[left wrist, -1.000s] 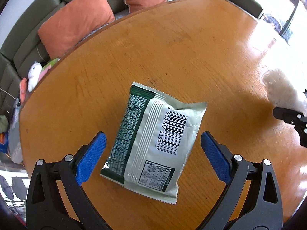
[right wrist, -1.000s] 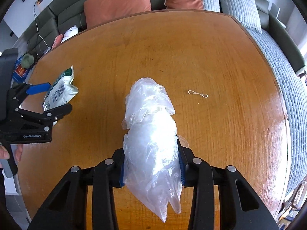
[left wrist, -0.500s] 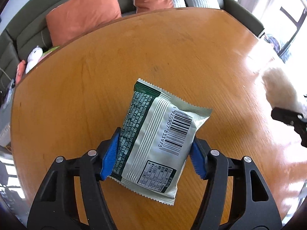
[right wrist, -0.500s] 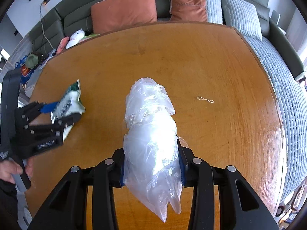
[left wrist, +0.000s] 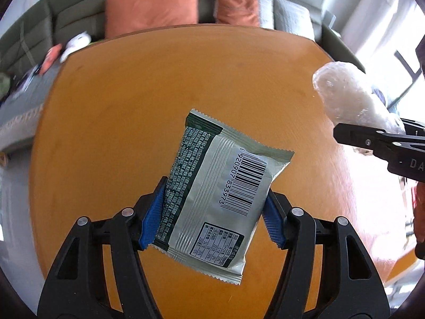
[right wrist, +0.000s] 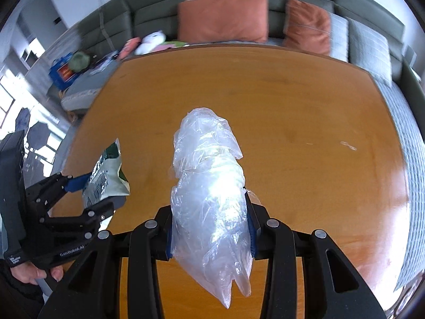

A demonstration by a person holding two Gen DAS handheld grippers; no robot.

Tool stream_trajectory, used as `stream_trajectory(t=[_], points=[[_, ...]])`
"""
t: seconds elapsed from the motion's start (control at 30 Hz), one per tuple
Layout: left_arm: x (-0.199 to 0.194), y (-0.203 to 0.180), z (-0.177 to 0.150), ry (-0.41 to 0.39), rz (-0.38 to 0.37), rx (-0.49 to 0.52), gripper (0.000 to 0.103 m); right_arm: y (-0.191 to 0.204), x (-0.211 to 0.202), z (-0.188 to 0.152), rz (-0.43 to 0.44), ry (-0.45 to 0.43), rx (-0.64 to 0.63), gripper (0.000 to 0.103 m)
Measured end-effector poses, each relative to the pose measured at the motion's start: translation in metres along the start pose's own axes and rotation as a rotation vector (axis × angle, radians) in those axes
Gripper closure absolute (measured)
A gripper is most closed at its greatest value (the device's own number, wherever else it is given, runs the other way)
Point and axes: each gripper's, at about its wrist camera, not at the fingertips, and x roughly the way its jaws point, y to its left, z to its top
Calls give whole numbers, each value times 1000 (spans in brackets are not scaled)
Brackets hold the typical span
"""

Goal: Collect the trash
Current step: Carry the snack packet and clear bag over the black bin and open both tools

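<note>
My left gripper (left wrist: pixel 212 212) is shut on a green and white snack packet (left wrist: pixel 220 191) with a barcode, and holds it lifted above the round wooden table (left wrist: pixel 132 101). The packet also shows at the left of the right wrist view (right wrist: pixel 106 178), between the left gripper's blue pads (right wrist: pixel 75 183). My right gripper (right wrist: pixel 209 228) is shut on a crumpled clear plastic bag (right wrist: pixel 209 186), held above the table. The bag also shows at the right of the left wrist view (left wrist: pixel 353 95).
A small white string loop (right wrist: pixel 348 145) lies on the table at the right. A grey sofa (right wrist: pixel 159 16) with orange cushions (right wrist: pixel 223 18) runs behind the table's far edge. Toys and clutter (right wrist: pixel 77 61) lie at the far left.
My left gripper closed on the snack packet and lifted it off the table. Both grippers have risen and pulled back from the table, the right one still holding the plastic bag.
</note>
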Motion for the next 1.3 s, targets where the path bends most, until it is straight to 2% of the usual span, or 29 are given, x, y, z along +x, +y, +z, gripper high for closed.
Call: stream_trajectory(t=[0.4, 0.63, 0.97, 1.2, 1.27, 1.3], points=[[-79, 90, -85, -80, 79, -174, 40, 147, 9, 1, 108, 14, -187, 62], [-122, 161, -140, -121, 153, -328, 40, 264, 26, 2, 207, 49, -345, 62], [-154, 269, -210, -104, 282, -519, 40, 415, 69, 8, 313, 124, -489, 62], [-156, 336, -248, -52, 329, -626, 40, 497, 117, 16, 329, 205, -553, 62], [-149, 356, -250, -32, 341, -643, 40, 514, 129, 17, 328, 228, -562, 61], [-147, 364, -251, -24, 346, -647, 39, 527, 141, 21, 321, 259, -568, 55]])
